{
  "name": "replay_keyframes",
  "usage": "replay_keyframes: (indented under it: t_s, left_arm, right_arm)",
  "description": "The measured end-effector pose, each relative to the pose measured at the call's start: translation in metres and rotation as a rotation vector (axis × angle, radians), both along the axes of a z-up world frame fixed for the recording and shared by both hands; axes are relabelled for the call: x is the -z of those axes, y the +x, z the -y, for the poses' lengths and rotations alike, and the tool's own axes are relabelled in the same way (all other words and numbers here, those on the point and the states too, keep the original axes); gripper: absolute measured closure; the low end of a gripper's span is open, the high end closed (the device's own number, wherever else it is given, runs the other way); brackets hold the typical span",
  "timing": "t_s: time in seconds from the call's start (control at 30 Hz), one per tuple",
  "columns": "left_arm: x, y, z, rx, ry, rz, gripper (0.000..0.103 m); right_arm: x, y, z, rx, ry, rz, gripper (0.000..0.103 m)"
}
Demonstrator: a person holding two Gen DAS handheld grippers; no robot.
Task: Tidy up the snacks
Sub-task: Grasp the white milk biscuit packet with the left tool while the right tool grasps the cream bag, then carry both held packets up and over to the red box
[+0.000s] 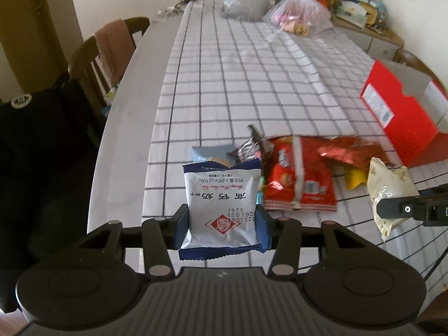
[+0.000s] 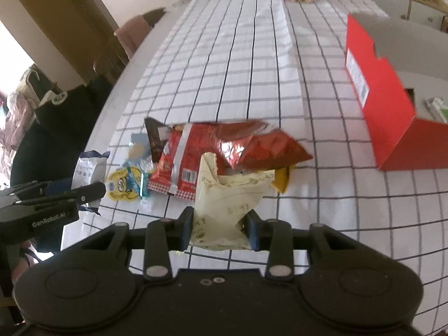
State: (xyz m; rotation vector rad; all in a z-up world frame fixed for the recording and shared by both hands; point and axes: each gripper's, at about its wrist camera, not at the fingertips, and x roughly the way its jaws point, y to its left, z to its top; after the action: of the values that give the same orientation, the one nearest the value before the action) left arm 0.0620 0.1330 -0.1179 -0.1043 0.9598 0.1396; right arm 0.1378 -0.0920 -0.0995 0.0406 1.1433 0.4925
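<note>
My left gripper (image 1: 222, 225) is shut on a white and blue snack packet (image 1: 221, 196), held upright above the table. My right gripper (image 2: 220, 231) is shut on a crumpled cream packet (image 2: 229, 193), also lifted off the cloth. In the left wrist view the cream packet (image 1: 387, 187) and the right gripper's finger (image 1: 403, 210) show at the right. A pile of snacks lies behind: a red bag (image 2: 193, 162), a shiny red foil bag (image 2: 263, 148), a brown wrapper (image 2: 154, 137), a yellow cartoon packet (image 2: 123, 186). The open red box (image 2: 392, 117) stands to the right.
A checked cloth (image 2: 238, 70) covers the white table (image 1: 134, 112). Clear plastic bags (image 1: 296, 14) sit at the far end. A wooden chair (image 1: 106, 53) stands along the left edge, with dark bags beside it. A sideboard with clutter (image 1: 361, 14) is at the back right.
</note>
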Motion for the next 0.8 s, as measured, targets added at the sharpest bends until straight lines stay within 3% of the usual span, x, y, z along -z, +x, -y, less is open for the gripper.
replay_keyframes:
  t_s: [0.43, 0.8]
  left_arm:
    - [-0.056, 0.007, 0.035, 0.074, -0.004, 0.099, 0.055]
    - [-0.090, 0.033, 0.092, 0.156, 0.009, 0.160, 0.055]
  right_arm:
    - [-0.051, -0.003, 0.037, 0.008, 0.010, 0.139, 0.067]
    - [-0.081, 0.006, 0.088, 0.041, 0.003, 0.224, 0.067]
